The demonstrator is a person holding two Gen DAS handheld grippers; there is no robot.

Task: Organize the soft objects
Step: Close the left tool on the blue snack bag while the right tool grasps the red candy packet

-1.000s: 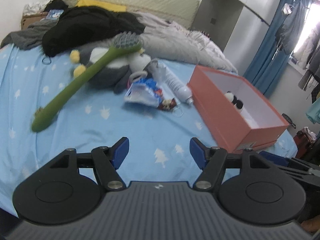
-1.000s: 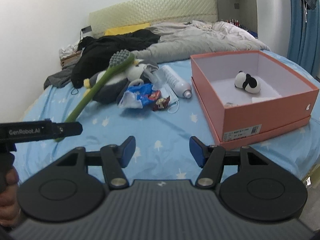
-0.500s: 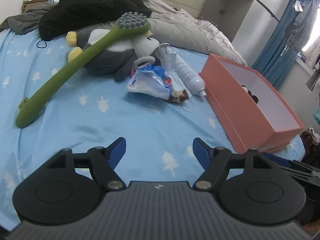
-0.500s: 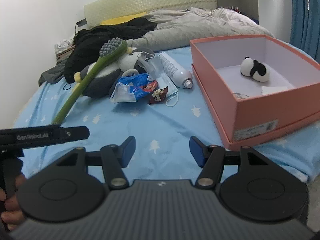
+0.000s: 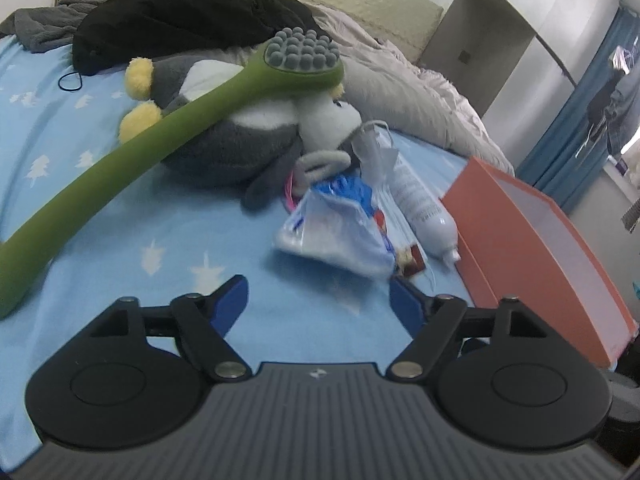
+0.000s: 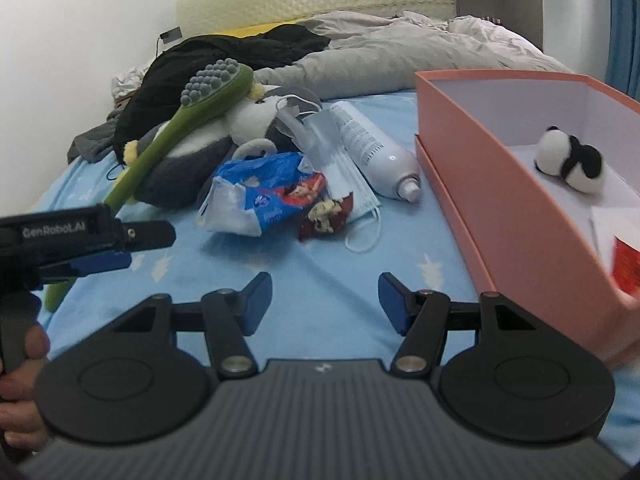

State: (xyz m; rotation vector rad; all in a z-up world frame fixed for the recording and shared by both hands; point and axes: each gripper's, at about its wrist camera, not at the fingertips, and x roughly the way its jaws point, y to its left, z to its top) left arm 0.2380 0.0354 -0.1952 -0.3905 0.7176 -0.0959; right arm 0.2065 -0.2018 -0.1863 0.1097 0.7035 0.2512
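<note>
Left wrist view now sits closer over the blue snack bag (image 5: 340, 236) beside the plush penguin (image 5: 240, 136), left gripper (image 5: 318, 300) fingers apart, empty; right gripper (image 6: 324, 300) likewise spread near the orange box (image 6: 500, 200), suggesting pickup next

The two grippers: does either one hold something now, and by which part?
Nothing is held. The left gripper and the right gripper are both open, above the bed.

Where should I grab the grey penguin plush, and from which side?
Probably the grey flipper that sticks out toward the camera: thin enough for the open left gripper, and clear of the green brush lying across the grey penguin plush. Come from the front, left of the blue snack bag.
</note>
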